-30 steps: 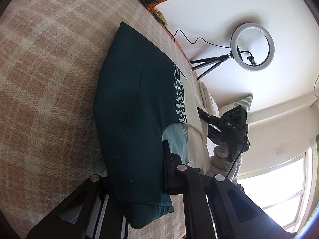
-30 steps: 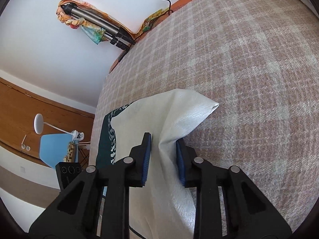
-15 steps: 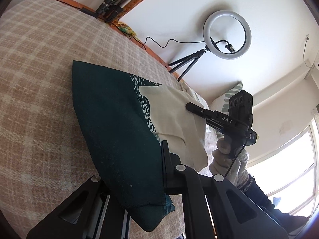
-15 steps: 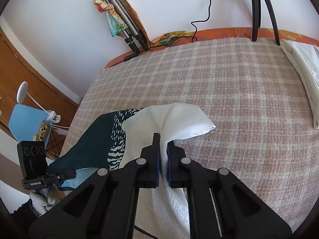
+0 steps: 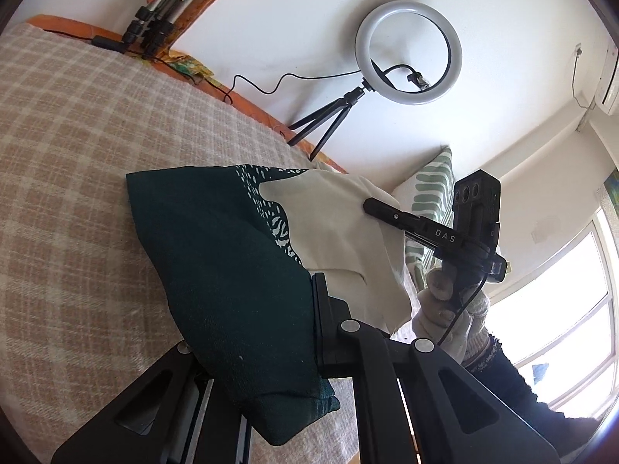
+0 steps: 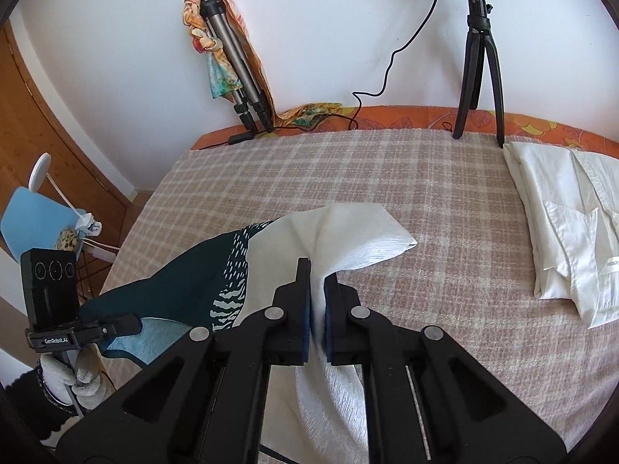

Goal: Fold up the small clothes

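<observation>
The garment (image 6: 271,259), dark green at one end and white at the other, hangs lifted between both tools above the plaid bed (image 6: 445,201). The right gripper (image 6: 317,309) has its fingers clamped on the white end; the left gripper (image 5: 267,352) has its fingers closed on the green end. Holding both ends likely keeps the cloth spread for laying flat. Folded white clothes (image 6: 561,224) lie at the far right.

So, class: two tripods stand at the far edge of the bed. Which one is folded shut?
The grey tripod leaning on the wall, a patterned scarf draped over it. The black tripod stands with legs spread, carrying the ring light.
</observation>
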